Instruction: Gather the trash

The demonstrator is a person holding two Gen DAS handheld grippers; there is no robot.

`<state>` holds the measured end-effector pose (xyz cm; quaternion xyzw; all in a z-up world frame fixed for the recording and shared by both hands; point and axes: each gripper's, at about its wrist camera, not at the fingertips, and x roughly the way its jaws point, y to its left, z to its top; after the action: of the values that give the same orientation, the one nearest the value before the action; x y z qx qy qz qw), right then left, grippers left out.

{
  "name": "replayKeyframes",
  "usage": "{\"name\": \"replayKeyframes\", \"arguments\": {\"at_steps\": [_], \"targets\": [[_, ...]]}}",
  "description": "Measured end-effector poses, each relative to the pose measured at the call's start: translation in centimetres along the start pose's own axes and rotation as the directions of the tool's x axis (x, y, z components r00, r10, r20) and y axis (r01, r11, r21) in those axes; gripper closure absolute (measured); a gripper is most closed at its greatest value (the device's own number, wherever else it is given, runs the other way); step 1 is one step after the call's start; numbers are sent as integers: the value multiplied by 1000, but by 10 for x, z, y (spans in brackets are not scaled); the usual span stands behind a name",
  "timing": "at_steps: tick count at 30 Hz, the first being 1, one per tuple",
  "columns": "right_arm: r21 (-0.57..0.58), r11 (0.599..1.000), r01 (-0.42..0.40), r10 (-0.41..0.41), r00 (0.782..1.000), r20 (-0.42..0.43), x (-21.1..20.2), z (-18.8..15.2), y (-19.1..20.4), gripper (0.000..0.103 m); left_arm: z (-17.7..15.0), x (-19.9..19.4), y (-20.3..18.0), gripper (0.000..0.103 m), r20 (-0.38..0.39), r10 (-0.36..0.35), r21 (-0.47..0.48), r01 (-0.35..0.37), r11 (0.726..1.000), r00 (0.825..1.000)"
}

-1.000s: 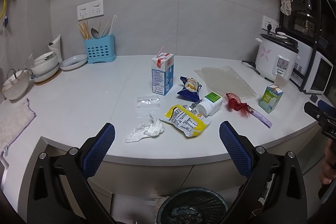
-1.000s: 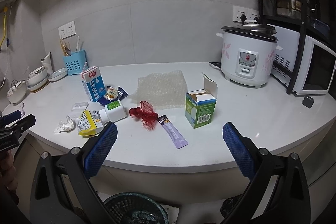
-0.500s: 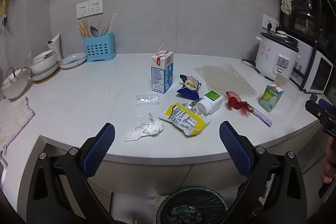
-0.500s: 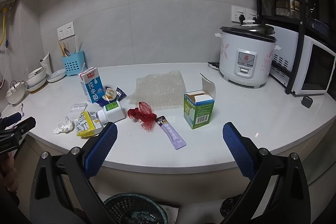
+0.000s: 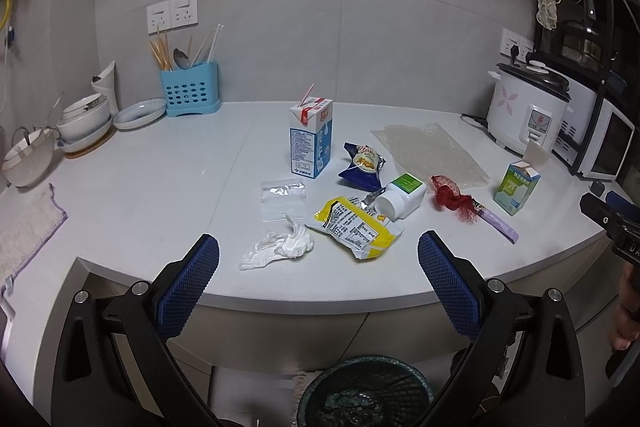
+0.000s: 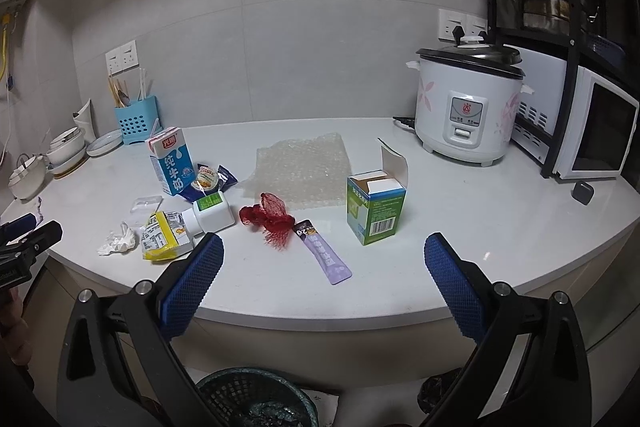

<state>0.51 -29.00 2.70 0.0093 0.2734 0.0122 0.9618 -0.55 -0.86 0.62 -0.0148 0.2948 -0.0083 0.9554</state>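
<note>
Trash lies on the white counter [image 5: 160,203]: a crumpled tissue [image 5: 280,251], a yellow wrapper [image 5: 356,231], a clear bag [image 5: 283,195], a blue milk carton [image 5: 311,143], a blue snack packet [image 5: 362,167], a white bottle [image 5: 400,197], red netting [image 5: 452,201], a purple sachet [image 5: 500,227], a green box [image 5: 516,187] and bubble wrap [image 5: 428,155]. My left gripper [image 5: 318,255] is open and empty in front of the counter edge, near the tissue. My right gripper [image 6: 322,255] is open and empty, near the sachet [image 6: 326,257] and green box [image 6: 376,207]. A dark bin [image 5: 366,391] stands on the floor below.
A rice cooker [image 6: 468,111] and microwave [image 6: 592,135] stand at the right. A blue utensil holder [image 5: 189,89], bowls [image 5: 82,123] and a plate [image 5: 140,113] are at the back left. A cloth [image 5: 24,231] lies at the left edge.
Both grippers have drifted slightly toward the counter; the view shifts a little. Nothing on the counter has moved and both grippers stay open.
</note>
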Motion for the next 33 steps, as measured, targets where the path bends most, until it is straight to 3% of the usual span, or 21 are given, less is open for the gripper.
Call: {"name": "replayKeyframes", "arguments": {"at_steps": [23,33], "targets": [[-6,1000,15,-15,1000,11,1,1,-4,6,-1,6,0,6,-6,-2,-4,2,1000,1000],[-17,999,38,-39,999,-24,47,8,-5,6,8,49,8,6,-63,37,-6,-37,999,997]]}}
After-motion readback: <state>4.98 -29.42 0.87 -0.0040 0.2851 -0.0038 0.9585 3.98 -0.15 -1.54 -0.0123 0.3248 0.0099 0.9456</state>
